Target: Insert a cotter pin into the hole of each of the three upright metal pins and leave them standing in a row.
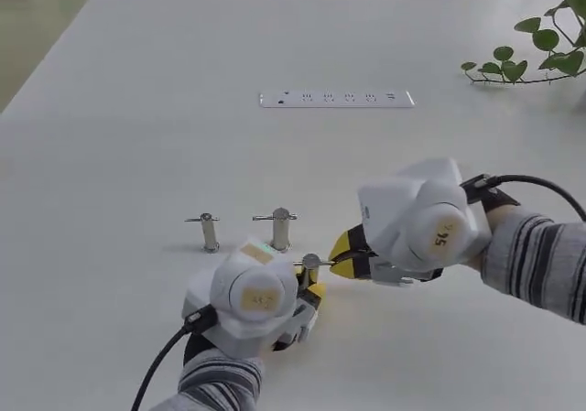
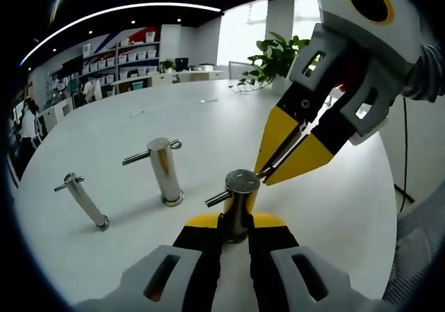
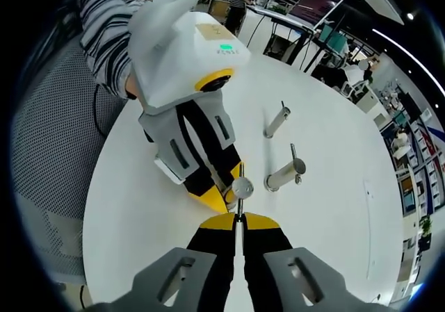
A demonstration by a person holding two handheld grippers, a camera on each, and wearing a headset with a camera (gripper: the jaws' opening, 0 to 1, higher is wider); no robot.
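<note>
Done: the first pin (image 1: pixel 210 232) and the second pin (image 1: pixel 280 230) stand on the worktop (image 1: pixel 137 109), each with a cotter pin through its head.
In progress: the third pin (image 2: pixel 240 194) stands upright near the second pin, on your side of it.
Left hand-held gripper (image 2: pixel 236 222): your jaws are closed on the third pin's shaft, holding it upright.
Right hand-held gripper (image 3: pixel 238 222): your jaws are pinched narrow on the third cotter pin (image 2: pixel 217 199), whose tip already pokes out of the far side of the hole.
Left to do: probably just seat it fully, release both grippers, and check that the three pins stand in a row.
</note>
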